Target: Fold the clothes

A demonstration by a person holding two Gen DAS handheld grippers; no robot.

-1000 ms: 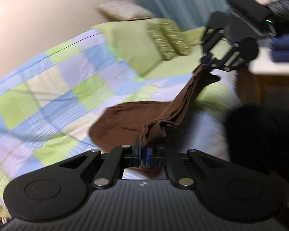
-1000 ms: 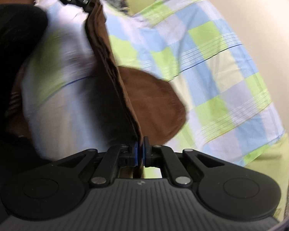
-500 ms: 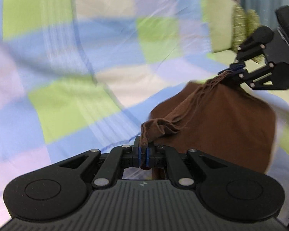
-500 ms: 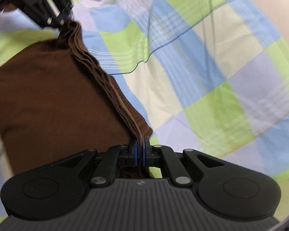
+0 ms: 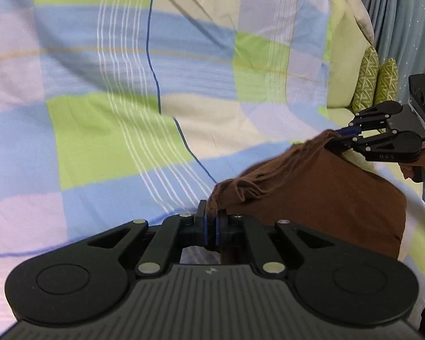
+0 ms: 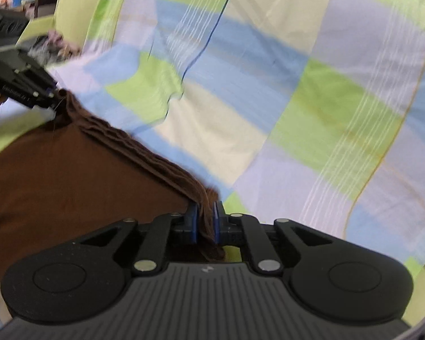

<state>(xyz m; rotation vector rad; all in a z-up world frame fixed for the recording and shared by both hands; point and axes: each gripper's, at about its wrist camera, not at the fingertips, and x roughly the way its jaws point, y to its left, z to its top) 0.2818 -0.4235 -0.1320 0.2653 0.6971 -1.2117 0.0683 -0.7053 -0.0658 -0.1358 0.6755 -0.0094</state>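
A brown garment (image 5: 320,195) lies spread on the checked bedspread, its far edge bunched into a ridge between the two grippers. My left gripper (image 5: 211,221) is shut on one end of that ridge. The right gripper (image 5: 341,136) pinches the other end at the right of the left wrist view. In the right wrist view the brown garment (image 6: 65,170) fills the lower left. There my right gripper (image 6: 205,221) is shut on its gathered edge, and the left gripper (image 6: 52,96) holds the far end at the left.
The checked blue, green and cream bedspread (image 5: 127,99) covers the bed. Two green patterned cushions (image 5: 376,79) and a plain green pillow (image 5: 345,65) stand at the right, by a blue curtain (image 5: 405,14). A hand (image 5: 422,164) grips the right tool.
Both grippers came down from a raised hold to just above the bed. The garment, hanging as a twisted rope before, now lies spread flat with its top edge stretched between them.
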